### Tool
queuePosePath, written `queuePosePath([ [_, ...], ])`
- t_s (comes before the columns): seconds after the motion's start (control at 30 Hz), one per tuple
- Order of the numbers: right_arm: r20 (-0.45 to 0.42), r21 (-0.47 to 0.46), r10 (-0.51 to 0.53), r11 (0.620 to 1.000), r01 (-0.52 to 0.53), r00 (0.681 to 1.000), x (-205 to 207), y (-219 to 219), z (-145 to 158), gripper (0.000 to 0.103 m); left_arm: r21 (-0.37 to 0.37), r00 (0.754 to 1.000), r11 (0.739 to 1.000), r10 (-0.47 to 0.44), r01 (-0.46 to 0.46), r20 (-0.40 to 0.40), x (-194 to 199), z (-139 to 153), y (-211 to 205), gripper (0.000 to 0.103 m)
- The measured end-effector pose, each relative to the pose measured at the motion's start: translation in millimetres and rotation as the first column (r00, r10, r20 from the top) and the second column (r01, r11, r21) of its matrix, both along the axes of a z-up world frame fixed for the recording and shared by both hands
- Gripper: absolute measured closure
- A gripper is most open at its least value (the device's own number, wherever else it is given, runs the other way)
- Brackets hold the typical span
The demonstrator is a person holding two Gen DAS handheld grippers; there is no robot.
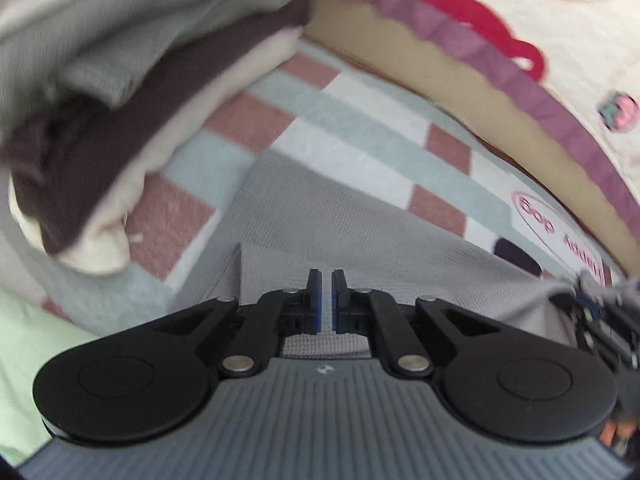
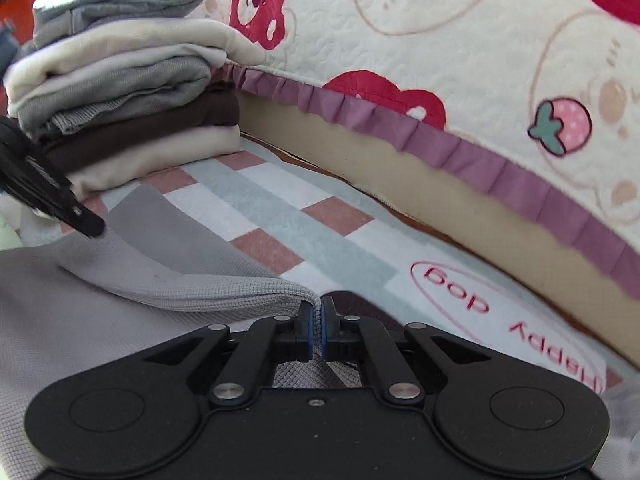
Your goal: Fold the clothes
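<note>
A: Starting nearest. Noting right gripper (image 2: 316, 320) clamped on a corner hem of the grey knit garment (image 2: 180, 280), blue pads pressing the ribbed edge flat between them.

B: Confirming. Logging left gripper (image 1: 326, 300) with pads drawn almost together; seeming, from the right wrist view, to be pinching the same garment's far edge, cloth tenting up toward its tip. Not fully resolving the pinch from its own camera.

A: Recording garment position: lying spread on the checked rug (image 2: 304, 224), near edge lifting between the two grips.

B: Judging handling: light, soft, limp, sagging between holds; knit probably stretching if tugged; not slippery, not fragile. Favouring holds at corners along the hem, where the doubled edge gives the pads more to bite.

A: Moving outward. Seeing the stack of folded clothes (image 2: 132, 92) resting on the rug beyond the garment's left side, near but apart from it.

B: Farthest: quilted cartoon cover (image 2: 440, 40) with purple frill (image 2: 440, 136) hanging over a beige base behind the rug.
</note>
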State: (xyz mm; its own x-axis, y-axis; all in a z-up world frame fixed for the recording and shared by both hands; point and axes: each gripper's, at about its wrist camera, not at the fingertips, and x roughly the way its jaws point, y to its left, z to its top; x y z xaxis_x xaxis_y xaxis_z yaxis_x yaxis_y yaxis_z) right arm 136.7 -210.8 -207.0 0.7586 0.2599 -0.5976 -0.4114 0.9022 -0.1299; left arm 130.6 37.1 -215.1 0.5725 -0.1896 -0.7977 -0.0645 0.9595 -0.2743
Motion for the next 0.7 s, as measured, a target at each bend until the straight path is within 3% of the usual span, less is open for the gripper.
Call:
queuePosePath([
  [0.07, -0.022, 0.003, -0.017, 1.000, 0.017, 1.000, 10.0, -1.4, -4.4, 0.099, 0.023, 0.996, 0.996, -0.091, 0.091, 0.011, -3.8, 3.9, -7.9, 0.077],
  [0.1, -0.034, 0.015, -0.028, 0.999, 0.028, 0.999, 15.3, -3.2, -6.7, 0.099, 0.053, 0.991, 0.990, -0.132, 0.132, 0.009, -5.0, 3.9, -13.5, 0.056],
  [0.13, -0.047, 0.034, -0.041, 0.999, 0.043, 0.998, 20.9, -5.8, -9.5, 0.099, 0.104, 0.988, 0.982, -0.157, 0.155, 0.005, -6.0, 2.5, -19.7, 0.042],
  [0.2, -0.065, 0.057, -0.055, 0.997, 0.059, 0.996, 30.2, -9.2, -15.7, 0.099, 0.249, 0.980, 0.948, -0.198, 0.198, -0.027, -5.8, -4.1, -37.1, 0.029],
  [0.27, -0.085, 0.076, -0.033, 0.996, 0.040, 0.996, 38.5, -12.1, -22.5, 0.099, 0.362, 0.976, 0.906, -0.210, 0.217, -0.061, -1.7, -16.1, -49.4, 0.029],
  [0.33, -0.160, 0.151, -0.016, 0.988, 0.040, 0.987, 48.9, -21.8, -27.5, 0.097, 0.421, 0.970, 0.874, -0.230, 0.244, -0.083, 4.0, -27.8, -54.5, 0.028],
  [0.37, -0.198, 0.187, -0.010, 0.981, 0.048, 0.980, 53.3, -26.9, -30.1, 0.097, 0.438, 0.967, 0.862, -0.239, 0.255, -0.092, 7.3, -32.8, -55.4, 0.028],
  [0.43, -0.236, 0.216, 0.000, 0.975, 0.053, 0.972, 54.8, -33.1, -35.3, 0.095, 0.462, 0.965, 0.848, -0.251, 0.260, -0.082, 11.5, -38.1, -56.4, 0.013],
  [0.5, -0.241, 0.219, 0.006, 0.975, 0.048, 0.971, 51.0, -35.4, -38.6, 0.094, 0.477, 0.965, 0.842, -0.257, 0.253, -0.058, 14.5, -40.6, -56.4, 0.012],
  [0.53, -0.236, 0.217, 0.001, 0.975, 0.052, 0.972, 48.3, -35.7, -39.3, 0.094, 0.469, 0.965, 0.847, -0.259, 0.249, -0.045, 16.2, -41.1, -54.8, 0.014],
  [0.57, -0.231, 0.211, -0.005, 0.976, 0.055, 0.973, 46.2, -36.0, -39.6, 0.092, 0.460, 0.965, 0.853, -0.262, 0.246, -0.030, 18.0, -40.4, -53.4, 0.023],
  [0.6, -0.227, 0.200, -0.014, 0.978, 0.061, 0.974, 43.8, -35.9, -39.3, 0.084, 0.456, 0.965, 0.857, -0.263, 0.239, -0.011, 20.7, -37.6, -51.5, 0.076],
  [0.63, -0.222, 0.181, -0.030, 0.981, 0.072, 0.975, 41.2, -36.0, -38.0, 0.070, 0.465, 0.967, 0.858, -0.254, 0.220, 0.012, 23.2, -34.0, -49.2, 0.098],
  [0.7, -0.196, 0.161, -0.047, 0.984, 0.080, 0.979, 32.3, -37.9, -33.2, 0.060, 0.491, 0.973, 0.861, -0.207, 0.131, 0.102, 23.5, -19.1, -42.2, 0.100],
])
